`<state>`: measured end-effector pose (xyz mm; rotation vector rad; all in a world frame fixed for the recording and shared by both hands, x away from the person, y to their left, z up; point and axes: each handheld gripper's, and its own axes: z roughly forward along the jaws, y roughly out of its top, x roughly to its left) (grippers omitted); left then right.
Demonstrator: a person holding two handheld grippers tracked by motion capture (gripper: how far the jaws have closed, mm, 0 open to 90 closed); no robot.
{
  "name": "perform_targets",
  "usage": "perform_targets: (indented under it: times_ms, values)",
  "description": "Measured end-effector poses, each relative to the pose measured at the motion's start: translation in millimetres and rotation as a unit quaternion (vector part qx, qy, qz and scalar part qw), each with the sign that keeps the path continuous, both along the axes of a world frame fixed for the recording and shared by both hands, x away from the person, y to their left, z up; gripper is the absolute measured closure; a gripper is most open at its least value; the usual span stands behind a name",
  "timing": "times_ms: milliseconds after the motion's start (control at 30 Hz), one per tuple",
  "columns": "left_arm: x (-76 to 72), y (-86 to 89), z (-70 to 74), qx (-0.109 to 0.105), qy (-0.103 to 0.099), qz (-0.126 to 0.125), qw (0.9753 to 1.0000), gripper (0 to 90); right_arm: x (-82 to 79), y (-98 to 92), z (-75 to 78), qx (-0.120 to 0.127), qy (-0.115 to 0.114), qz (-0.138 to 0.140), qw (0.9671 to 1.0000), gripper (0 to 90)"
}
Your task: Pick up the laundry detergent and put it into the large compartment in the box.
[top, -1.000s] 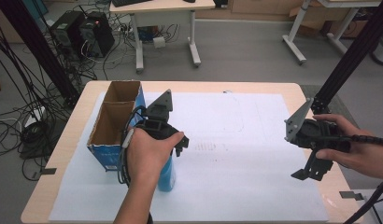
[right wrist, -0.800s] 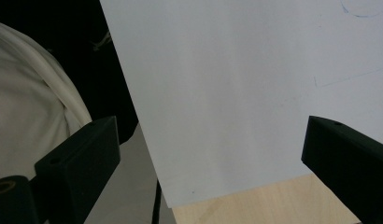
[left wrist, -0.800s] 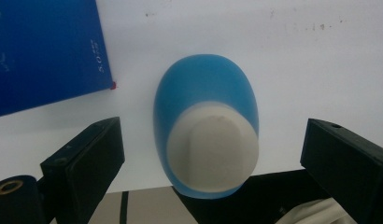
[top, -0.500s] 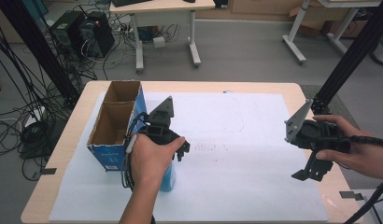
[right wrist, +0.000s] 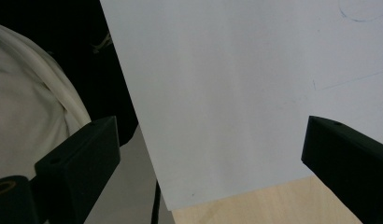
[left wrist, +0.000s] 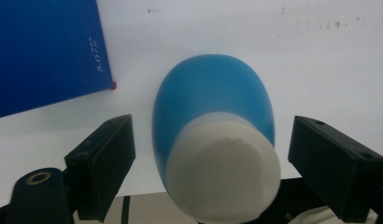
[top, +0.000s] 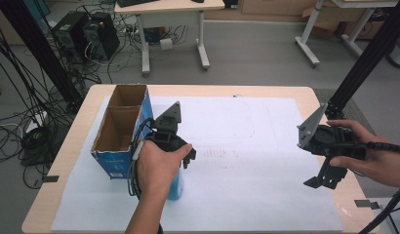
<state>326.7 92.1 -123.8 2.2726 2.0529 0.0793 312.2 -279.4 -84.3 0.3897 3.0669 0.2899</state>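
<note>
Moved since the earlier frame — my left hand has drawn back toward me and slightly lower over the blue bottle; my right hand and its gripper have kept their place near the tabletop's right edge.

Item 1, left gripper [left wrist: 206, 154]: seen in the high view at [top: 181, 158], under my left hand [top: 156, 168]. Fingers [left wrist: 105, 158] spread wide, one on each side of the bottle, neither one touching it.

Item 2, blue bottle [left wrist: 213, 102]: upright on the white sheet, white cap [left wrist: 224, 172] uppermost and nearest the left gripper's camera. High view places it at [top: 176, 187], mostly hidden by my hand, just beside the near right corner of the cardboard box.

Item 3, cardboard box [top: 117, 131]: open top, two compartments, blue outer wall; stands at the sheet's left edge. Its blue side fills the upper left of the left gripper view [left wrist: 45, 51].

Item 4, right gripper [top: 325, 179]: held in my right hand [top: 369, 158], well apart from bottle and box. Fingers [right wrist: 82, 163] spread wide — nothing between them, only the sheet's corner and bare wood.

Item 5, white sheet [top: 266, 195]: covers most of the tabletop [top: 334, 97].
</note>
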Motion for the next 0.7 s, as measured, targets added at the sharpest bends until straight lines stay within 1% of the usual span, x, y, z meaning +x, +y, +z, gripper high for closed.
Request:
perform_targets:
  times_ms: [100,167,233,433,567,700]
  values:
    - [0.1,-0.5,-0.7,0.002,0.000,-0.001,1.0000,18.6,0.4,1.8,-0.5,-0.003,0.001,0.000,1.0000,4.6]
    - [0.3,1.1,-1.6,-0.003,-0.001,0.000,1.0000,21.3,0.7,2.4,-0.7,-0.003,0.002,0.001,1.0000,4.6]
    - [0.9,-0.6,-2.2,0.000,0.000,0.000,1.0000,23.4,0.1,2.0,-0.7,-0.001,-0.001,0.002,1.0000,4.6]
    - [1.4,-1.0,-4.1,0.000,-0.001,-0.001,1.0000,31.2,0.8,1.2,-0.8,0.000,0.000,-0.001,1.0000,4.6]
    - [1.5,-0.3,-4.5,-0.002,-0.001,-0.001,1.0000,34.8,1.4,1.5,-1.1,-0.001,0.001,-0.001,1.0000,4.6]
    - [1.2,-1.1,-4.5,0.001,-0.002,-0.002,1.0000,35.8,1.5,1.4,-0.7,0.000,0.000,0.000,1.0000,4.6]
